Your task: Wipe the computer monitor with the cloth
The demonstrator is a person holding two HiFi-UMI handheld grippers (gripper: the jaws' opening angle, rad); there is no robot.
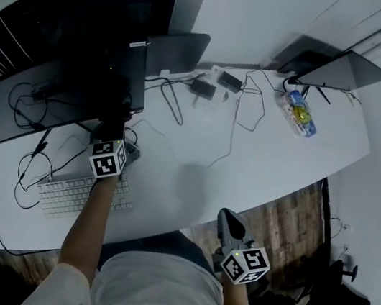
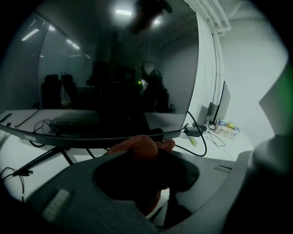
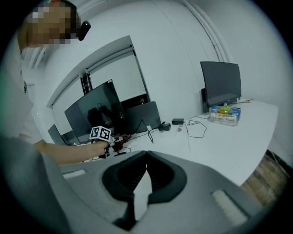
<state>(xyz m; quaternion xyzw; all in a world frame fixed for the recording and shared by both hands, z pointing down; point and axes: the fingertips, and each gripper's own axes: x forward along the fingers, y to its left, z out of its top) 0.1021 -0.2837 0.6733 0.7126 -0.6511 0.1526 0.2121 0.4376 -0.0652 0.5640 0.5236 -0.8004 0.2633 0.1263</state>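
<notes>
Left gripper (image 2: 147, 153) clamps the orange cloth (image 2: 139, 145) just below the monitor's (image 2: 114, 68) lower edge. The right gripper (image 3: 145, 157) hangs closed and empty, off the desk (image 1: 194, 171). Little cloth protrudes, so hard jaw tips may scrape the screen, and a firm push could rock the monitor.

- Left tool (image 2: 142, 160): the jaws clamp a rust-orange cloth (image 2: 145, 145). Most of it is hidden behind the dark jaws; only a lump above and a strip below show.
- Head view: the left tool's tips are lost against the wide black computer monitor (image 1: 62, 93).
- White keyboard (image 1: 66, 195): partly covered by the person's forearm (image 1: 85, 232).
- Blue-and-yellow packet (image 1: 299, 113) on the white desk (image 1: 193, 178): print too small to read.
</notes>
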